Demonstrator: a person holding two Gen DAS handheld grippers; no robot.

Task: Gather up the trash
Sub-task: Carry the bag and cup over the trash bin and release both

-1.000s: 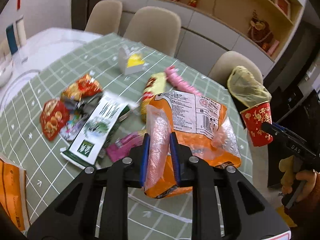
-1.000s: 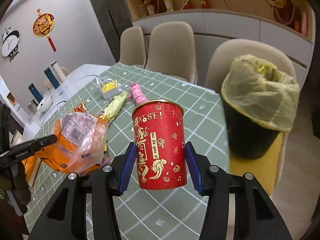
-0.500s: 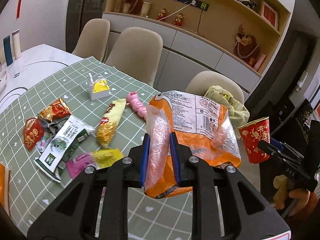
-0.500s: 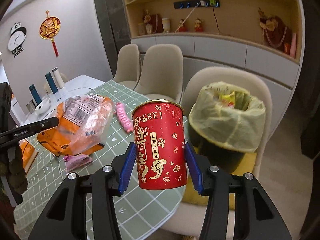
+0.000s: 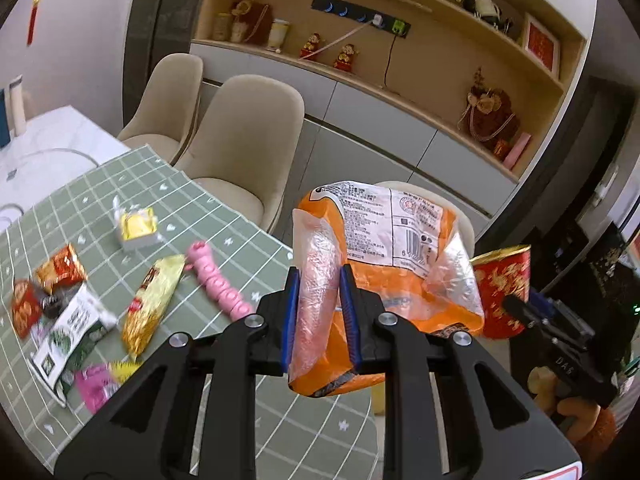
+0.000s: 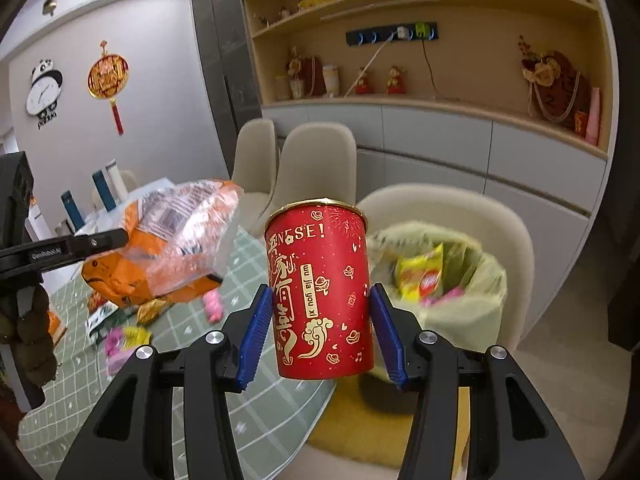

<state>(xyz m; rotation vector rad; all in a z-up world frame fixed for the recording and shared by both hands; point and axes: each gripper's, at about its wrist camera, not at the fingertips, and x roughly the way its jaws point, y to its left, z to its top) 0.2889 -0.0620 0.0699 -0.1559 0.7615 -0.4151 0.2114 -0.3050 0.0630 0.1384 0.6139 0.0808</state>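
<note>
The left gripper (image 5: 318, 316) is clamped on an orange bag (image 5: 400, 280) and the right gripper (image 6: 320, 330) on a red cup (image 6: 320, 296), both lifted clear for dumping. The lined bin (image 6: 472, 304) sits on a chair just behind the cup, while more wrappers (image 5: 150, 308) lie on the table (image 5: 224, 232) left of the bin.

1. The trash bin (image 6: 452, 312) is blurred, its left side hidden behind the red cup (image 6: 320, 292).
2. In the left wrist view, the orange bag (image 5: 384, 256) covers most of that cup (image 5: 506, 288).
3. Wrappers (image 5: 60, 320) near the tablecloth's (image 5: 224, 236) left edge are smeared and unreadable.
</note>
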